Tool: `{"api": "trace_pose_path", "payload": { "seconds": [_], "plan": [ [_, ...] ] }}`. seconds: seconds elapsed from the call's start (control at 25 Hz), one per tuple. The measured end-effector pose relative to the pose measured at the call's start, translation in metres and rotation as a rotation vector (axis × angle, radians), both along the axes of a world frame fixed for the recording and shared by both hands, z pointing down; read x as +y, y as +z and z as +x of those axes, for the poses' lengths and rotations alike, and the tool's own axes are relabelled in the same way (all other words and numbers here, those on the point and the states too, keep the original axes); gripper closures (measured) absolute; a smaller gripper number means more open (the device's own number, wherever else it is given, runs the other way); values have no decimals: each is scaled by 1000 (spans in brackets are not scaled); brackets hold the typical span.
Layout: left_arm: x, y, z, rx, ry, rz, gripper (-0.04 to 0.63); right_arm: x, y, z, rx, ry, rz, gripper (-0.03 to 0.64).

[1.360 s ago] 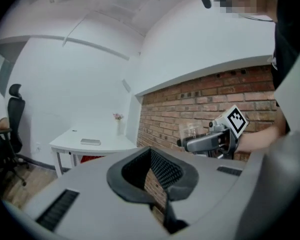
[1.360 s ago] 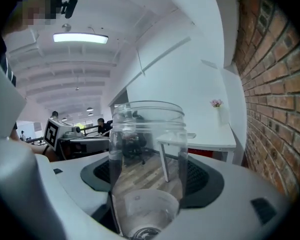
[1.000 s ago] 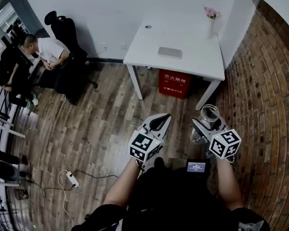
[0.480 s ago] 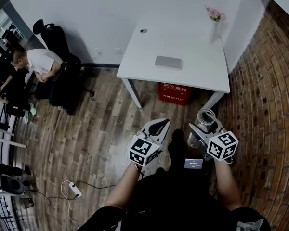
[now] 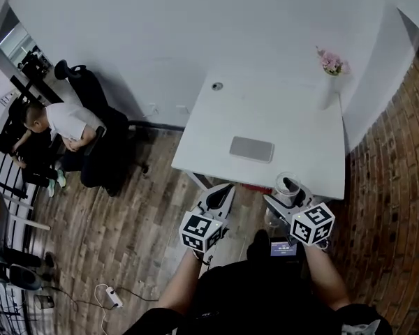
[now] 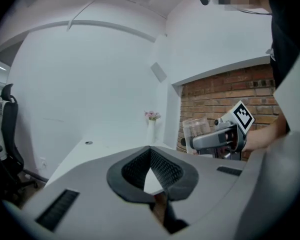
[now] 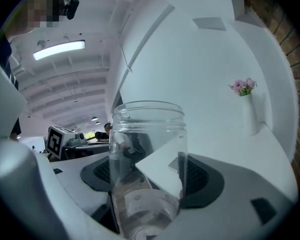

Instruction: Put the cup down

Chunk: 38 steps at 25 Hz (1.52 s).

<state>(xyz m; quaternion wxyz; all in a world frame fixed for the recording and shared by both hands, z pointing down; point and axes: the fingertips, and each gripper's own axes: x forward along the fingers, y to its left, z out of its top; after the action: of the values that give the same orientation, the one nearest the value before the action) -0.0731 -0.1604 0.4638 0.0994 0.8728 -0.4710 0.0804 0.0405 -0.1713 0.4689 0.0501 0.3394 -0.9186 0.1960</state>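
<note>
The cup [image 5: 287,185] is a clear, empty glass jar, held upright near the front edge of the white table [image 5: 265,110]. My right gripper [image 5: 285,198] is shut on its lower part. In the right gripper view the cup [image 7: 148,159] fills the middle, between the dark pads. My left gripper [image 5: 218,198] is shut with nothing in it, and hovers to the left of the cup at the table's front edge. In the left gripper view the jaw tips of the left gripper [image 6: 150,151] meet, and the cup [image 6: 195,129] shows at right.
On the table lie a flat grey pad [image 5: 251,149] and a small round object [image 5: 216,86]. A white vase with pink flowers [image 5: 329,82] stands at its back right. A person sits by a black chair [image 5: 91,100] at left. A brick wall [image 5: 398,187] runs along the right.
The view and both grippers have come closer to the table. The cup, earlier over the wooden floor, now sits at the table's front edge, still held.
</note>
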Motion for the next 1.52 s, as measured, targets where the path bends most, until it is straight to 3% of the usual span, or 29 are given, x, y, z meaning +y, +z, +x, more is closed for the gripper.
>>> {"api": "trace_pose_path", "payload": {
  "seconds": [0.24, 0.72, 1.04, 1.52],
  "plan": [
    [-64, -14, 11, 25, 24, 21, 588, -62, -4, -5, 2, -30, 4, 255],
    [-119, -5, -9, 22, 92, -4, 588, -111, -12, -29, 11, 29, 12, 253],
    [-136, -9, -6, 25, 141, 1, 588, -124, -17, -35, 27, 43, 26, 255],
    [-148, -8, -8, 11, 140, -2, 588, -137, -18, -34, 26, 58, 29, 255]
  ]
}}
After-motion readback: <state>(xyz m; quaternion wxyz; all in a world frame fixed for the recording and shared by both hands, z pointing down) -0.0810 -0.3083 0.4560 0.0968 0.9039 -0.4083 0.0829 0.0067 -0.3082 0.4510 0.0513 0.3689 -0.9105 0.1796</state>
